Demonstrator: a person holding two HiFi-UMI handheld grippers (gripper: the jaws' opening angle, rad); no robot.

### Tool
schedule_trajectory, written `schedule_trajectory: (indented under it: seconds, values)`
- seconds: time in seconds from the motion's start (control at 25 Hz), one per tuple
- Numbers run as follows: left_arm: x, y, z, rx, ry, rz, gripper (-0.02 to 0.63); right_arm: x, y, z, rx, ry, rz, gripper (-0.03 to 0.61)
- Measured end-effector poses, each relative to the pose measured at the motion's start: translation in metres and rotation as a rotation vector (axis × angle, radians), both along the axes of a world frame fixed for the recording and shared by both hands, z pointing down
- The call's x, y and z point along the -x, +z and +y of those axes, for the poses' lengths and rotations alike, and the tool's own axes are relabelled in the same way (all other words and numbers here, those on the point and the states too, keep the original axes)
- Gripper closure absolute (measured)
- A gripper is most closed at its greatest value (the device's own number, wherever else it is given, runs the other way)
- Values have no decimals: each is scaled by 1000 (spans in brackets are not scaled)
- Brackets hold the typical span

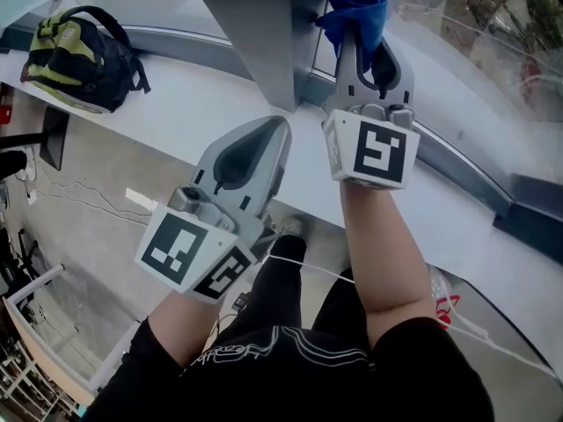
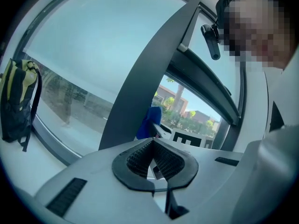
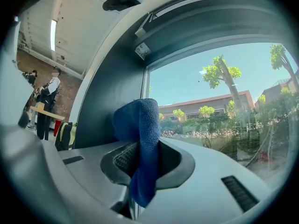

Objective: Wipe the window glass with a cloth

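The person stands at the window with both tools raised over the white sill. The right gripper is the higher one, and its jaws are clamped on a blue cloth; in the right gripper view the cloth is pinched between the ribbed pads, with a bunched fold standing above the jaws and a tail hanging below them. The cloth is held up by the window glass, just beside the dark pillar that splits the panes; from here I cannot tell whether the fabric touches the glass. Through the pane there are trees, a low building and blue sky.

The left gripper sits lower and to the left, pointing at the foot of the same pillar; its jaws have come together at the tips with nothing between them — the left gripper view shows the two ribbed pads meeting in a narrow V. Past those jaws that view also catches the blue cloth and the marker cube of the other tool.

A black and yellow-green backpack rests on the sill well off to the left, apart from both tools; it stands upright against the glass. Two people stand far back in the room — too small to make out.
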State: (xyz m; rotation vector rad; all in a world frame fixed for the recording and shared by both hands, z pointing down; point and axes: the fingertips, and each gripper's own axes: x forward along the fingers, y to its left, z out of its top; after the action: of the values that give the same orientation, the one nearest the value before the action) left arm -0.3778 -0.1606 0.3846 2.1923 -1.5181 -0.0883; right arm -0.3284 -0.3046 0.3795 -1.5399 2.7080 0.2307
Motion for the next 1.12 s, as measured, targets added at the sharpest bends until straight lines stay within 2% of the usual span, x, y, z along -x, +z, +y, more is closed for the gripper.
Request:
schedule_trajectory:
  seconds: [0.24,0.52,0.88,1.12]
  values:
    - [-1,4,2,18,-5,1,607,-5,-3,-8,12,31,-40,515]
    - [-48,-2,-5,7,35,-2,607,-55,-8,-4,1,64,-24,515]
    - [-142,-4,-17,12,142,-4,607,-148,-12,1,-13,117,2,515]
    - [-227,-8,-21,8,223,-2,609,-244,-12,10,-5,193,8,515]
